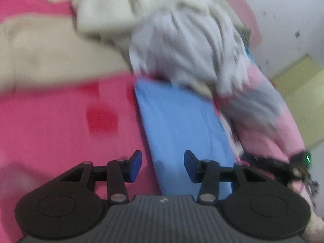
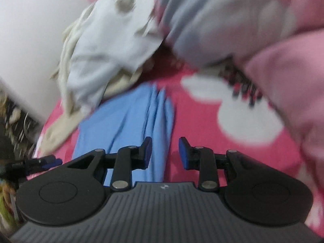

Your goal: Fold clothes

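Observation:
A light blue garment (image 1: 182, 121) lies flat as a long strip on the pink bedspread (image 1: 50, 131). My left gripper (image 1: 163, 165) hovers open just above its near end, nothing between the blue pads. In the right wrist view the same blue garment (image 2: 129, 121) shows lengthwise creases, and my right gripper (image 2: 165, 152) is open over its right edge, empty. A heap of white and cream clothes (image 1: 162, 30) covers the blue garment's far end; the heap (image 2: 105, 50) is blurred in both views.
A person's pink and grey sleeve (image 1: 263, 111) reaches in on the right, large in the right wrist view (image 2: 283, 70). The bedspread (image 2: 202, 121) has white patches. A pale wall (image 1: 283, 20) stands behind. The other gripper (image 2: 40, 162) shows at the left edge.

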`<state>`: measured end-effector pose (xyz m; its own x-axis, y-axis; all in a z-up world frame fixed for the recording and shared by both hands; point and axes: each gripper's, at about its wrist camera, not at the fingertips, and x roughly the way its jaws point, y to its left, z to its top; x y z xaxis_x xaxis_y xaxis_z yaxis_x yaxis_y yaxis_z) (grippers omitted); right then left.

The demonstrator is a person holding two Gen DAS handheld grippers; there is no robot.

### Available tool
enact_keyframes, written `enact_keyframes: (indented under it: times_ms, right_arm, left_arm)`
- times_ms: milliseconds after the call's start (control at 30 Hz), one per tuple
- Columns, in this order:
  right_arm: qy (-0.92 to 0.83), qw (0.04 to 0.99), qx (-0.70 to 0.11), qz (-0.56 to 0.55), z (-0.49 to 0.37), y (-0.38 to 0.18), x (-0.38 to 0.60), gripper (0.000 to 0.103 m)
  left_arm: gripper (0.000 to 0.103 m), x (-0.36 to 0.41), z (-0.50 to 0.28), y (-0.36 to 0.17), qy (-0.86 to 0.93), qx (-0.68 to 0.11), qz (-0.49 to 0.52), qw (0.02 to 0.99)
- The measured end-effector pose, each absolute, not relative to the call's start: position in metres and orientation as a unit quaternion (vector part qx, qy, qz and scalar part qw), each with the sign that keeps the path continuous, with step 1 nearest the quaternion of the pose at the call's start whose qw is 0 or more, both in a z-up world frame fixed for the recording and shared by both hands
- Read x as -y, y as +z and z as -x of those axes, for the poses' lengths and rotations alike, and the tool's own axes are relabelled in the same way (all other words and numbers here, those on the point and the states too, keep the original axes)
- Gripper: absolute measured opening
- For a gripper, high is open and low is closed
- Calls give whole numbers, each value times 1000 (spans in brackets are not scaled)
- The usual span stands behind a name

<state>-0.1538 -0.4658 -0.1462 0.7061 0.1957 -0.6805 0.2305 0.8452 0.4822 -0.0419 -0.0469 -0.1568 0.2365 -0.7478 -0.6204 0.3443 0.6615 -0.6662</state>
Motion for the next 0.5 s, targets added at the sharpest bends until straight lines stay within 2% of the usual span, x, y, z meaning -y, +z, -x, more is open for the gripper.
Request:
enact_keyframes:
  times_ms: [267, 367, 500]
  right_arm:
    - [14, 883, -387, -266, 187, -144, 437, 28]
    - [17, 889, -382, -252, 202, -133, 429, 28]
    - [17, 886, -403, -230, 216, -129, 416, 28]
  left_arm:
    - [45, 63, 104, -165, -378, -501, 119, 769]
    - [39, 71, 120, -167, -377, -494, 92, 778]
    - [31, 69, 118, -172, -366, -491, 105, 784]
